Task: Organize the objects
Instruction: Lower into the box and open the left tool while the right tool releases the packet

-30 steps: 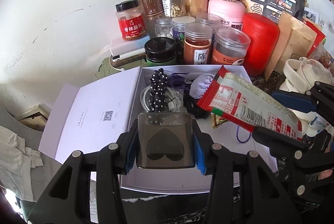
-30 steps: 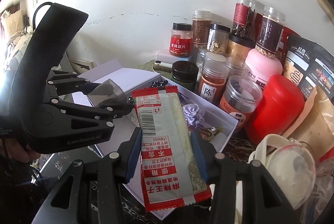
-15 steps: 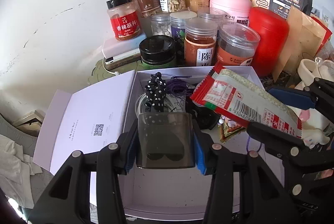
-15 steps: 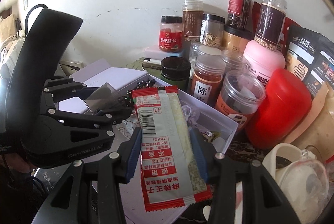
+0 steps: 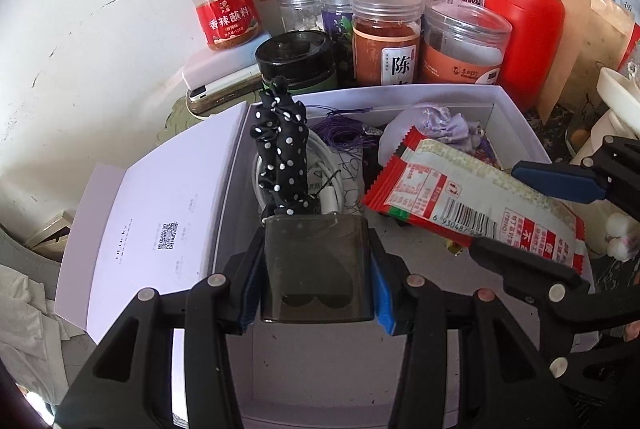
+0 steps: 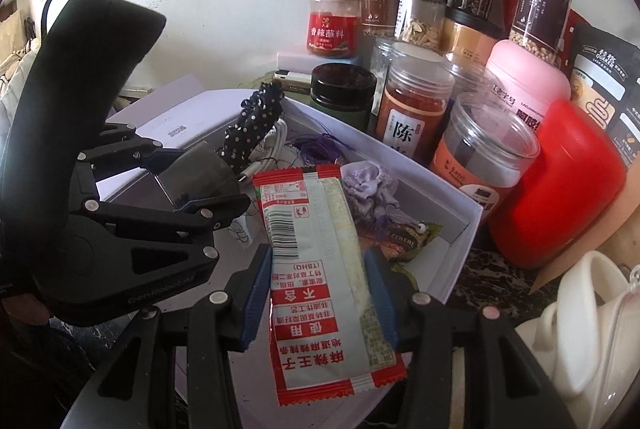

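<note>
While both items hang above the open white box (image 5: 516, 117), I hold a smoky translucent case (image 5: 316, 267) pinched between my left gripper's (image 5: 316, 289) pads, and a red-and-white snack packet (image 6: 320, 265) clamped in my right gripper (image 6: 320, 293). Inside the box: polka-dot hair tie (image 5: 280, 157), white cable (image 5: 328, 185), lilac pouch (image 5: 436, 123). Behind the box: crowded jars (image 5: 386, 45), red canister (image 5: 528, 37).

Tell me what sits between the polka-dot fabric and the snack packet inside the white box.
In the left wrist view, a white cable and purple thread lie between the polka-dot fabric and the snack packet.
</note>
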Action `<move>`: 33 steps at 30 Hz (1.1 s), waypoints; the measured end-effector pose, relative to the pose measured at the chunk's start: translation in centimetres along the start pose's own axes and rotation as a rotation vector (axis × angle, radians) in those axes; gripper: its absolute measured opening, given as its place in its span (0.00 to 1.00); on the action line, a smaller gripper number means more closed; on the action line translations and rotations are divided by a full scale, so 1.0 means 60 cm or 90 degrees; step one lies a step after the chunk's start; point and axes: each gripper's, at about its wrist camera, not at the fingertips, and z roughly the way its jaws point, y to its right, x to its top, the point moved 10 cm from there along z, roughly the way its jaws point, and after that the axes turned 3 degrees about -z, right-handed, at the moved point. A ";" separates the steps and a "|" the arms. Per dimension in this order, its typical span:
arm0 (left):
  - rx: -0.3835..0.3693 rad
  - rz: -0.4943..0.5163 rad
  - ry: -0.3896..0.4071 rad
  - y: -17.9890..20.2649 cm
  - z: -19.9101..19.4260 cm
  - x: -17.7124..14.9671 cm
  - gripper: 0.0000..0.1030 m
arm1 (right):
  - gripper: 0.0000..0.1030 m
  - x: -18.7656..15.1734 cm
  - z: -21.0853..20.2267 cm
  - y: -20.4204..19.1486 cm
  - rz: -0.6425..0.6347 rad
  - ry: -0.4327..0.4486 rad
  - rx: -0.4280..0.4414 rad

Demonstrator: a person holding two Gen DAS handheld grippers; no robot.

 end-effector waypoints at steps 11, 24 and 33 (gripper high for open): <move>-0.026 -0.025 -0.039 -0.014 0.034 -0.027 0.42 | 0.47 -0.019 0.016 -0.019 -0.008 -0.022 0.018; -0.026 -0.015 -0.033 -0.009 0.036 -0.023 0.42 | 0.48 -0.030 0.015 -0.032 -0.016 -0.034 0.024; -0.044 -0.025 -0.019 -0.007 0.025 -0.018 0.42 | 0.54 -0.026 0.014 -0.027 -0.017 -0.038 0.013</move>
